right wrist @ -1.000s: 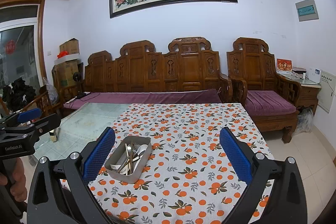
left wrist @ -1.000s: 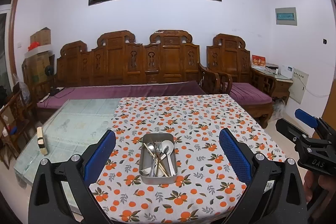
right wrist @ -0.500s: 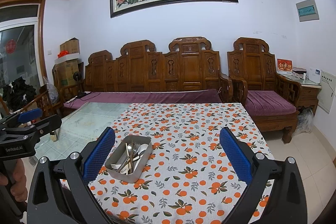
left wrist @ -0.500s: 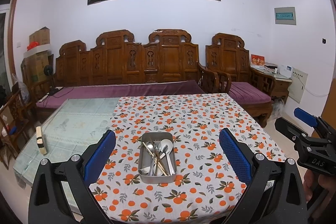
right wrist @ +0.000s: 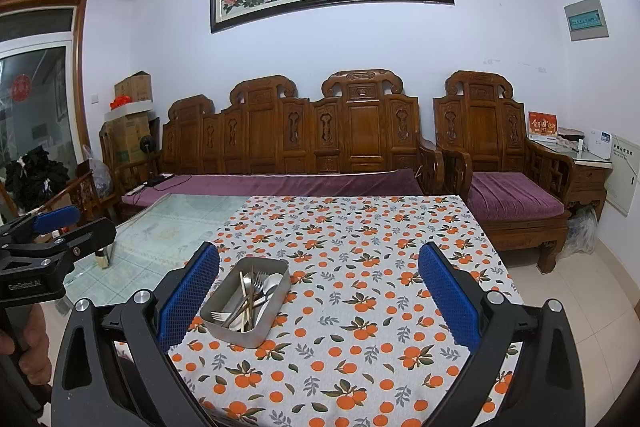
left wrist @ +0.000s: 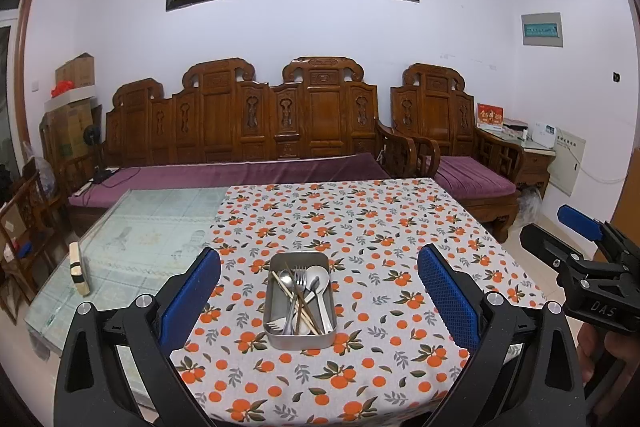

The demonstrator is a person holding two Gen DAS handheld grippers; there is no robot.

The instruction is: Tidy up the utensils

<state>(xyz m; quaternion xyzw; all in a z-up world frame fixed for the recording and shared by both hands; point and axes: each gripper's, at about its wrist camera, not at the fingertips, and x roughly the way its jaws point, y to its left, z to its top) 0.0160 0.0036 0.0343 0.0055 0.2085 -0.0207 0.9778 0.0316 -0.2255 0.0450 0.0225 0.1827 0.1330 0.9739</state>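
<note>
You can't sort out the utensils (left wrist: 302, 297) in the metal tray (left wrist: 276, 337): forks, spoons and chopsticks lie crossed over one another, so their lower parts are hidden and no count is possible, and in the right wrist view the tray's near wall (right wrist: 234, 327) covers their ends. The hand (left wrist: 608, 355) holding the right gripper (left wrist: 576, 243) is cut off by the picture's edge in the left wrist view, and your other hand (right wrist: 24, 347) under the left gripper (right wrist: 60, 227) is cropped likewise. The near edge of the tablecloth (right wrist: 360, 367) disappears behind the gripper frames.
</note>
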